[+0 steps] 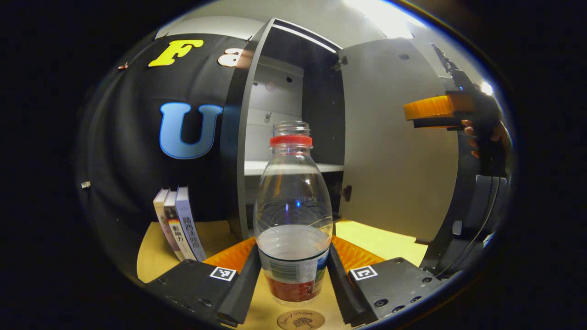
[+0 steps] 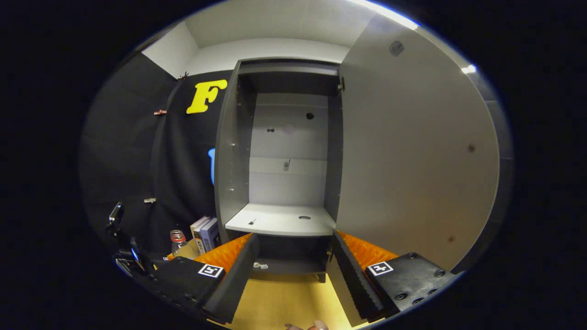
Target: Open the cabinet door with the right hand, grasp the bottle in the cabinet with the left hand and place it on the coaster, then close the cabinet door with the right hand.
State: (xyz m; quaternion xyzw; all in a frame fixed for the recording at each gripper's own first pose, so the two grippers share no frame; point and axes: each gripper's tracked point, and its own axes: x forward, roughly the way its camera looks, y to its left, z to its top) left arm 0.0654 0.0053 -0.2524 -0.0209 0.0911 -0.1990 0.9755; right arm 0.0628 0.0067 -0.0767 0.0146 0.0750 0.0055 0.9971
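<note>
A clear plastic bottle (image 1: 293, 215) with a red neck ring, no cap and a little water stands upright between my left gripper's (image 1: 293, 243) fingers, which press on both its sides. A round cork coaster (image 1: 300, 320) lies on the yellow table just on the near side of the bottle's base. The grey cabinet (image 2: 284, 137) stands open, its door (image 2: 412, 160) swung out to the right. My right gripper (image 2: 293, 238) is open in front of the cabinet's shelf (image 2: 279, 220), holding nothing. In the left gripper view the right gripper (image 1: 429, 112) hovers beside the door (image 1: 394, 146), held by a hand.
Three books (image 1: 179, 224) lean against the black wall left of the cabinet. In the right gripper view the books (image 2: 204, 231), the bottle (image 2: 176, 240) and the left gripper's body (image 2: 124, 256) sit at the lower left. The yellow table (image 2: 279, 302) runs below the cabinet.
</note>
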